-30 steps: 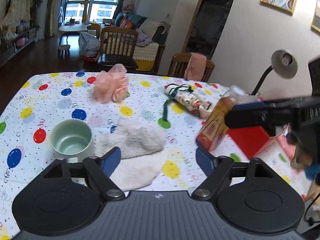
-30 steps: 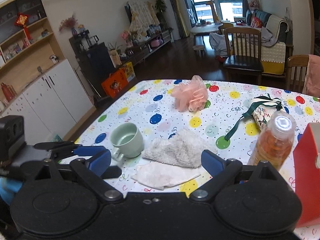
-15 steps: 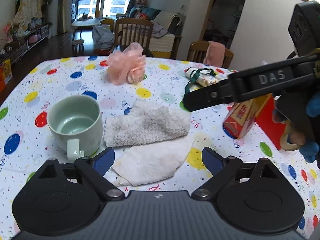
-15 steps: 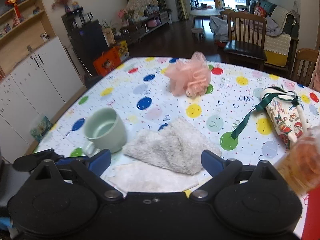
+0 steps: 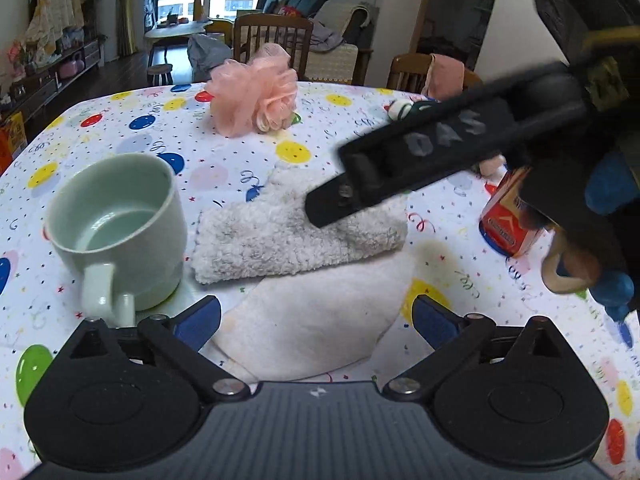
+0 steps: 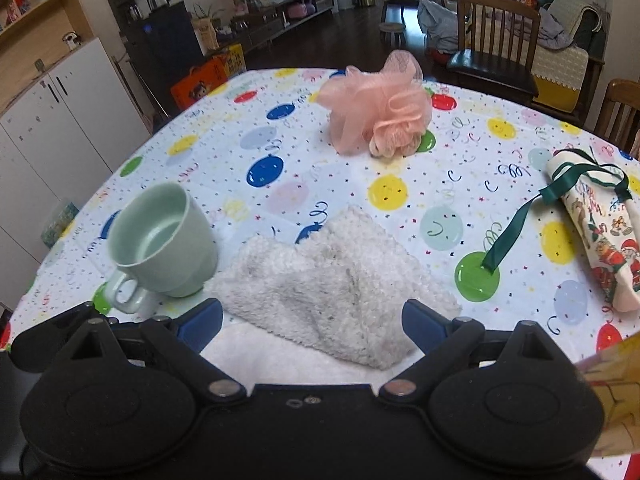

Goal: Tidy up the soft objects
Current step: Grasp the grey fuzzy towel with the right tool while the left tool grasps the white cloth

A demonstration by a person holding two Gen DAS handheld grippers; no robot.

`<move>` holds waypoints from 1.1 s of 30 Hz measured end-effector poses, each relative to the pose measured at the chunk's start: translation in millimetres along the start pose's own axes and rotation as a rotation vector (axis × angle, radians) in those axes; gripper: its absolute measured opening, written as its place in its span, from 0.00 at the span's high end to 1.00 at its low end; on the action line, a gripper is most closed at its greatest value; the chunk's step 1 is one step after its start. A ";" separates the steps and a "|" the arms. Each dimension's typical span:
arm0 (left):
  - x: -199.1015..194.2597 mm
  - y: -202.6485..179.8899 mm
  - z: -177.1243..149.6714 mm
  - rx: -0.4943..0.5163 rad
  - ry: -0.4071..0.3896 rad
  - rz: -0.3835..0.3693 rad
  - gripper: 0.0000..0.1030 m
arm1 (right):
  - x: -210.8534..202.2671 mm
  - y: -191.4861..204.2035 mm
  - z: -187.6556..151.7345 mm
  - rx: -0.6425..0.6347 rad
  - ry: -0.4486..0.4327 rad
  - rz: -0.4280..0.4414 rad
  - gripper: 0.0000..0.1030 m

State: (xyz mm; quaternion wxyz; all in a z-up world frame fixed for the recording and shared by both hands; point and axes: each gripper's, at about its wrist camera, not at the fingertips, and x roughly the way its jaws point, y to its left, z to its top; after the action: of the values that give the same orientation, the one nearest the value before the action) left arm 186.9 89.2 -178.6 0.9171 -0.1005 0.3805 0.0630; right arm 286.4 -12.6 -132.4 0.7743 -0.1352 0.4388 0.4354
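My left claw [image 5: 316,320] has just been spreading, nothing between its blue pads, over a smooth white cloth [image 5: 316,328]. My right claw [image 6: 312,320] gapes above the nubbly grey towel [image 6: 336,288] lying on it. Left: glossy green mug [image 6: 160,240]. Far: frilly pink pouf [image 6: 380,120] on the balloon-print surface [image 6: 280,152].

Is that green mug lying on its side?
No, the green mug stands upright on the table, its open mouth facing up, beside the fluffy towel.
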 end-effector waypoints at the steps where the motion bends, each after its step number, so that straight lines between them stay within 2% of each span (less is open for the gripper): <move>1: 3.2 -1.8 -1.5 0.010 0.002 0.003 0.01 | 3.6 -0.3 0.4 0.001 0.004 -0.004 0.07; 8: 19.4 -13.0 -11.0 0.073 -0.001 0.039 0.01 | 25.5 2.6 3.1 -0.022 0.030 -0.026 0.10; 18: 32.0 -18.3 -11.1 0.102 0.018 0.062 0.04 | 44.4 8.4 3.3 -0.070 0.060 -0.052 0.27; 21: 30.6 -19.4 -10.5 0.112 0.017 0.064 0.11 | 45.8 10.3 1.3 -0.084 0.066 -0.059 0.34; 23: 29.7 -19.0 -9.2 0.104 0.016 0.064 0.17 | 45.3 10.9 0.9 -0.087 0.062 -0.069 0.45; 25: 29.0 -18.4 -7.3 0.094 0.013 0.071 0.31 | 44.6 10.3 1.2 -0.079 0.060 -0.071 0.52; 26: 28.7 -18.7 -6.0 0.099 0.012 0.072 0.34 | 44.2 10.6 0.9 -0.080 0.061 -0.074 0.55; 30: 28.0 -20.9 -1.1 0.112 0.019 0.060 0.57 | 40.6 10.3 -0.1 -0.082 0.057 -0.076 0.70; 32: 27.8 -21.1 0.9 0.109 0.022 0.056 0.62 | 37.4 9.3 -0.4 -0.072 0.048 -0.075 0.80; 33: 28.0 -20.2 2.0 0.101 0.024 0.057 0.64 | 35.3 9.2 -0.8 -0.071 0.042 -0.075 0.82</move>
State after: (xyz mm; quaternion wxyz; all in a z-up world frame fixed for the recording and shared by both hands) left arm 211.8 71.1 -194.4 0.9142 -0.0437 0.3970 0.0687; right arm 286.9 11.9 -159.5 0.7753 -0.1879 0.4339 0.4186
